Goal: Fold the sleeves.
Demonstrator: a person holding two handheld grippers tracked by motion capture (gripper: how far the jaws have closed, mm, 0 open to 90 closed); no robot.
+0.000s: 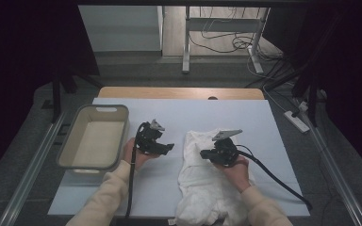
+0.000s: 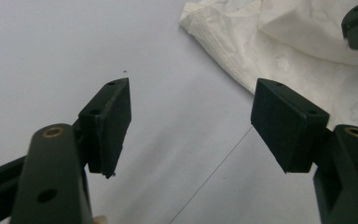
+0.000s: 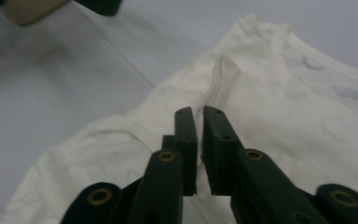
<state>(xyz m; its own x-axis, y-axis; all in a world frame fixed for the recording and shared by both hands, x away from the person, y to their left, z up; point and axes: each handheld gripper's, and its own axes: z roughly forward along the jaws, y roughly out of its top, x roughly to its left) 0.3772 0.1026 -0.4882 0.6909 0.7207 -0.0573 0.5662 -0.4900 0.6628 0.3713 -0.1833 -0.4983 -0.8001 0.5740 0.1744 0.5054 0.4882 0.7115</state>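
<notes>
The crumpled white cotton garment (image 1: 207, 183) lies on the right half of the bench (image 1: 264, 122), running from about the middle of the pale sheet down to the near edge, where it bunches into a rumpled heap; in your right gripper view its stitched hem and a folded seam (image 3: 216, 84) run just ahead of the jaws. Your right gripper (image 1: 206, 154) sits on the upper part of that garment, its jaws nearly together with only a thin slit between the pads, and a fold of the white cloth shows in that slit, so it is clenched on the garment. Your left gripper (image 1: 168, 148) hovers just to the left of the garment, over bare sheet, released, its two black pads (image 2: 112, 121) standing wide apart with nothing between them; the garment's hemmed corner (image 2: 214, 42) lies ahead and to the right of them, not touching. Farther left, near the edge of the bench, stands a beige rectangular plastic tub (image 1: 78, 127), well apart from the garment.
</notes>
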